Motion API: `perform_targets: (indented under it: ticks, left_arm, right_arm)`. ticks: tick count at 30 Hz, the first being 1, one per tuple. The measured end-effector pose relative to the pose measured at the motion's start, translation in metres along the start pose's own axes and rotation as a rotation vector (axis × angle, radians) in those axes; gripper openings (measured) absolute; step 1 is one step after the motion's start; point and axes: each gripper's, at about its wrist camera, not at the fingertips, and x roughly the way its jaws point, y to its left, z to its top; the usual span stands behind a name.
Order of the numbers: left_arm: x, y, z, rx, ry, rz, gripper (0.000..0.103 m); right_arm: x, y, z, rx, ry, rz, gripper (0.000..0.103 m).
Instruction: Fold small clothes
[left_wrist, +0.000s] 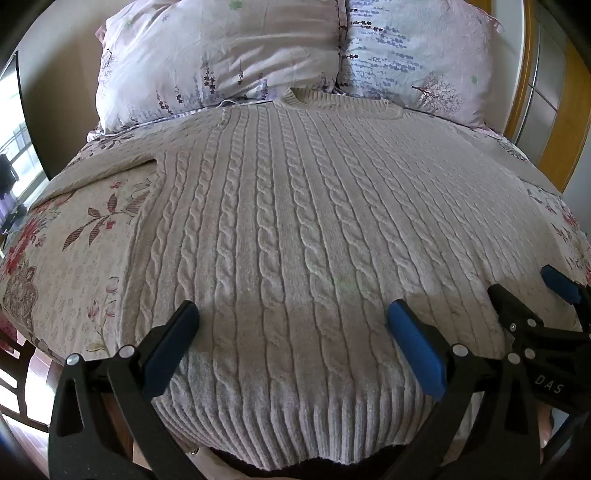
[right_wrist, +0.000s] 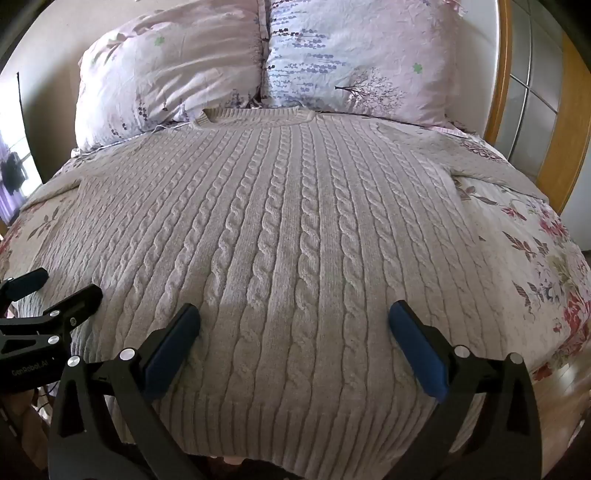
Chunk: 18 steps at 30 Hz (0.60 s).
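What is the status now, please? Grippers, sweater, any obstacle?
Left gripper open, right gripper open, both above the hem, nothing held. Sweater flat on bedspread, unfolded, collar toward pillows. Nothing lying on it.

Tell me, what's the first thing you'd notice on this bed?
A big cream cable-knit sweater fills the middle, lying flat on the flowery bedspread with its neck toward two pale floral pillows at the far end. Close to the camera, the right gripper and the left gripper hover over the sweater's near hem, blue-padded jaws wide open and holding nothing.
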Motion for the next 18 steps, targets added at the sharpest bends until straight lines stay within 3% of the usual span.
perform_targets:
  ticks: [18]
  left_arm:
    - [0.0, -0.0002, 0.0, 0.003, 0.0, 0.004, 0.101]
  right_arm:
    - [-0.001, -0.0005, 0.0, 0.0, -0.002, 0.0, 0.102]
